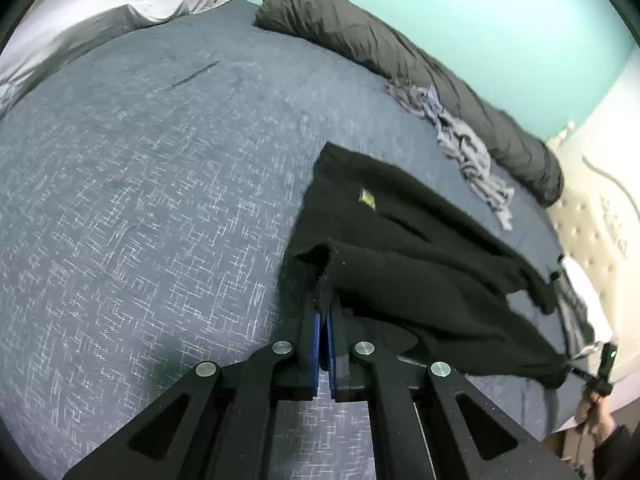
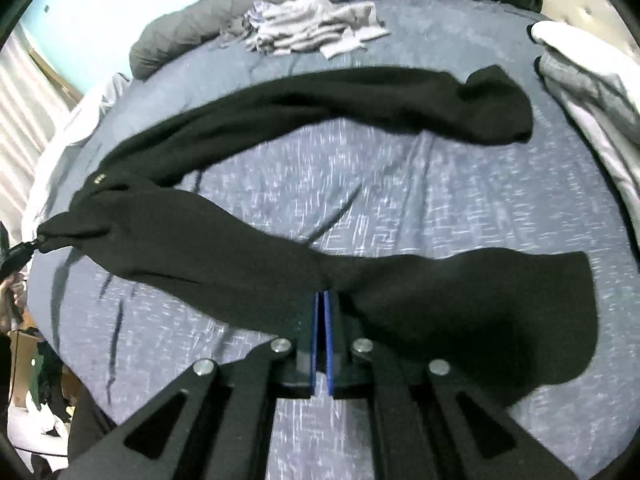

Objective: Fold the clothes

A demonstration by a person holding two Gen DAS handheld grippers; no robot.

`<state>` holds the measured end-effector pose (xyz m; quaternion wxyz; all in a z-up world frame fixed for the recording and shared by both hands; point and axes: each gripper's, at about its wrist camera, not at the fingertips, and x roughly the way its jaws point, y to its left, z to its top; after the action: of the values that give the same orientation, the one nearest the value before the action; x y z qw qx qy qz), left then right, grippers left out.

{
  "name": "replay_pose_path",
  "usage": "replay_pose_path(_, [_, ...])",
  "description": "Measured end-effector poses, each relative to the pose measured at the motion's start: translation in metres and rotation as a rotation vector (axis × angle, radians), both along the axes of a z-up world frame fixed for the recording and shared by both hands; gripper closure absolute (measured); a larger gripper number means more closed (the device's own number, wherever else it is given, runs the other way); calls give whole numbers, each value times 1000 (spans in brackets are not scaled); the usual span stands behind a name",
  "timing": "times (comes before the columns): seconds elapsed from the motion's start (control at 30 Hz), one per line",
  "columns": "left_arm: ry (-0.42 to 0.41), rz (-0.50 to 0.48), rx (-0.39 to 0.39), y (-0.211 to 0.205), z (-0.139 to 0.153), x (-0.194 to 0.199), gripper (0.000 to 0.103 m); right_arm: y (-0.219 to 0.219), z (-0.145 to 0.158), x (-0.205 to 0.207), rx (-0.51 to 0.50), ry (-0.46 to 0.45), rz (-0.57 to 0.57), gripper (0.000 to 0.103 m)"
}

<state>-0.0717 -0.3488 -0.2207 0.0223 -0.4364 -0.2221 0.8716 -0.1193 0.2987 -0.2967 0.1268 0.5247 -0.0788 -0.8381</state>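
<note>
Fingers of the left gripper and right gripper clamp the black trousers, whose thin pinched edges could slip, dropping them crumpled onto the bed.

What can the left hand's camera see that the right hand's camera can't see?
Only the left wrist view shows the left gripper up close, shut on the black pants, and their yellow tag.

Only the right wrist view shows the right gripper up close, also shut on them, plus both pant legs spread apart.

Both show the blue bed cover, the grey crumpled garment and the dark duvet.
</note>
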Motion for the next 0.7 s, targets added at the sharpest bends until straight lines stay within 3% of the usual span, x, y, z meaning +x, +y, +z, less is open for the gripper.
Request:
replay_pose_path(0.13, [12, 7, 4, -7, 1, 7, 100, 5, -1, 9, 3, -7, 19, 101])
replay_pose_path(0.33, [-111, -33, -29, 6, -28, 5, 97, 6, -20, 19, 9, -47, 45, 101])
replay_pose_path(0.43, [-100, 1, -9, 4, -27, 8, 93, 4, -30, 22, 11, -68, 56, 101])
replay_pose_path(0.47, [-96, 15, -3, 3, -26, 9, 85, 4, -33, 23, 11, -74, 59, 101])
replay_pose_path(0.5, [-88, 35, -5, 1, -23, 10, 66, 4, -33, 23, 11, -74, 59, 101])
replay_pose_path(0.57, [-66, 66, -6, -1, -18, 12, 48, 4, -32, 22, 10, -74, 60, 101])
replay_pose_path(0.7, [-60, 41, -19, 6, -15, 8, 45, 4, -32, 22, 9, -74, 62, 101])
